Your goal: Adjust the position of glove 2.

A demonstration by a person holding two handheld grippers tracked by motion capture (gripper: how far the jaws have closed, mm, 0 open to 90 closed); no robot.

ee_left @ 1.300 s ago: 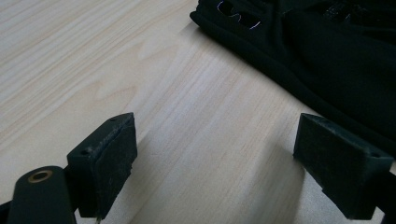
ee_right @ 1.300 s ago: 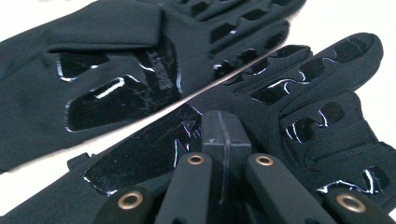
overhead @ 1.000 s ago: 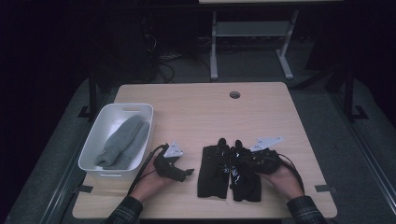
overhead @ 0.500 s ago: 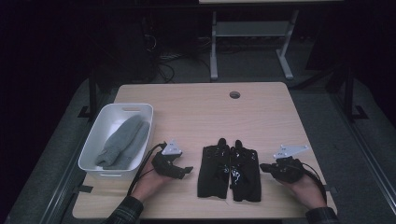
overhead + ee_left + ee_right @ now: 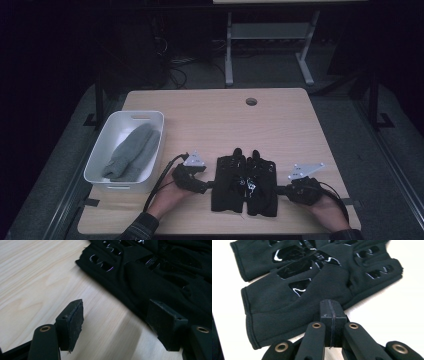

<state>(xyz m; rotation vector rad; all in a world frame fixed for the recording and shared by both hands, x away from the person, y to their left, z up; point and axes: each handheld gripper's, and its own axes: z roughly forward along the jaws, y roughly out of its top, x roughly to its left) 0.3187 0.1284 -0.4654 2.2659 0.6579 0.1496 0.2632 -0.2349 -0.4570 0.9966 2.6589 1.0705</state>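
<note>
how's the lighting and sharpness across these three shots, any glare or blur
High view: dim, surroundings almost black, the black gloves lose detail. Left gripper view: bright wood grain, gloves' far edge soft, open jaws sharp. Right gripper view: table blown out to white, glossy glove patches glint, shut jaws crisp.

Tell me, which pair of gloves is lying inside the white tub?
The grey pair lies in the white tub. The black pair lies flat on the bare table, between the two grippers.

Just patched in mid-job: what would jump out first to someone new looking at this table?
The pair of black gloves lying flat at the table's near edge, flanked by the left hand-held gripper, jaws open, and the right hand-held gripper, jaws shut. At the left edge, a white bin holds grey gloves.
</note>
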